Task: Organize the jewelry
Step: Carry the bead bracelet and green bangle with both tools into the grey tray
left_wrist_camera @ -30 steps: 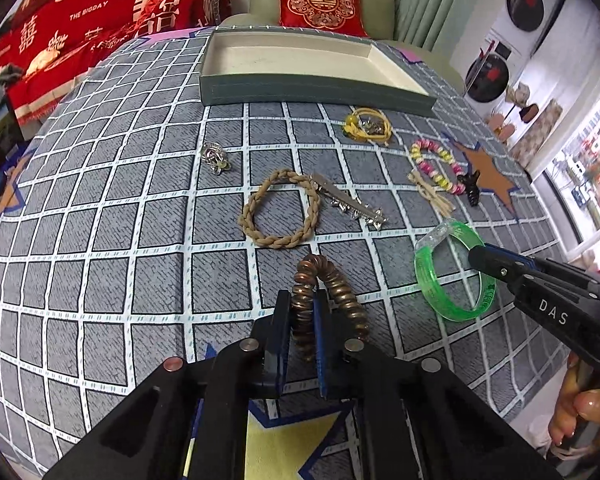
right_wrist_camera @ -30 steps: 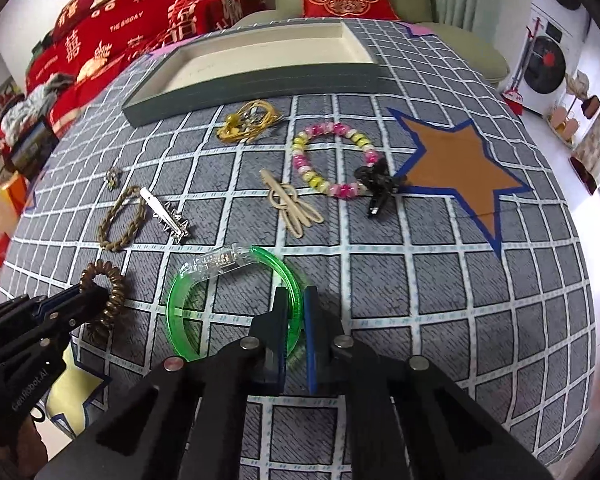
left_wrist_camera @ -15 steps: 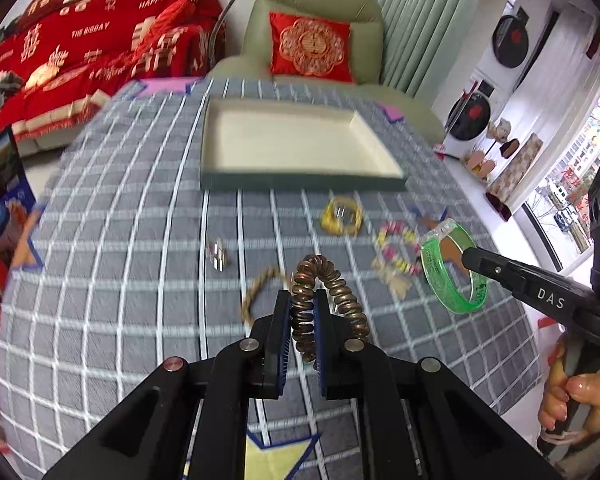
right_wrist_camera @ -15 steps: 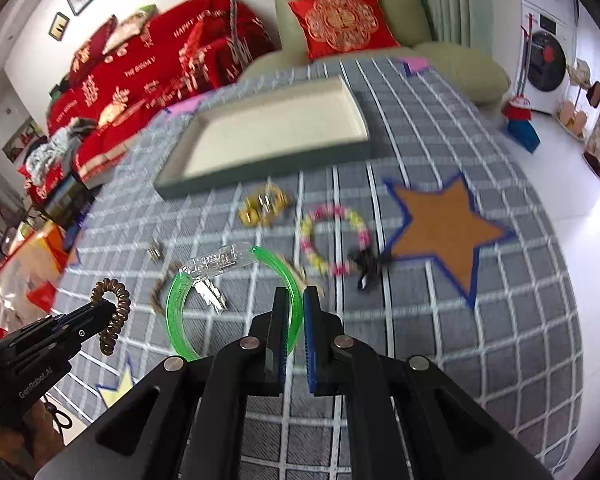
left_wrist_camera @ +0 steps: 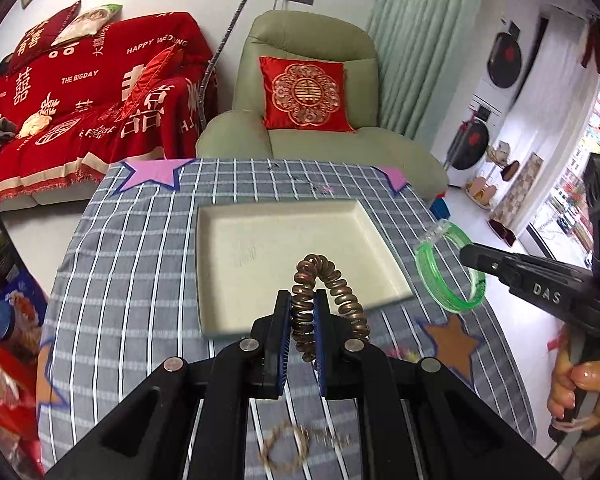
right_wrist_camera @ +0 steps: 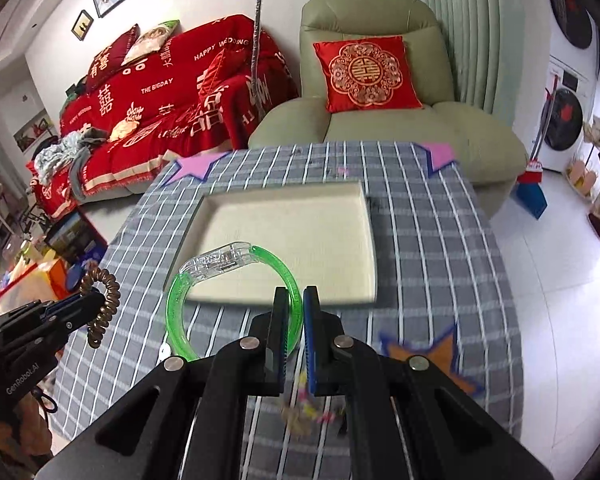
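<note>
Aloft, a bronze coil bracelet [left_wrist_camera: 324, 296] is clamped between the jaws of the left gripper [left_wrist_camera: 303, 312], held above the near edge of the cream tray [left_wrist_camera: 260, 256]; a green bangle [right_wrist_camera: 236, 292] is pinched by the jaws of the right gripper [right_wrist_camera: 296, 316], over the tray's near edge; remaining jewelry [left_wrist_camera: 284, 446] is seen blurred on the checked tabletop [left_wrist_camera: 132, 264].

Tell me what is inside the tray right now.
Nothing visible: the tray shows only bare cream floor. Its near edge is hidden behind the green bangle and, in the left view, the coiled bracelet.
</note>
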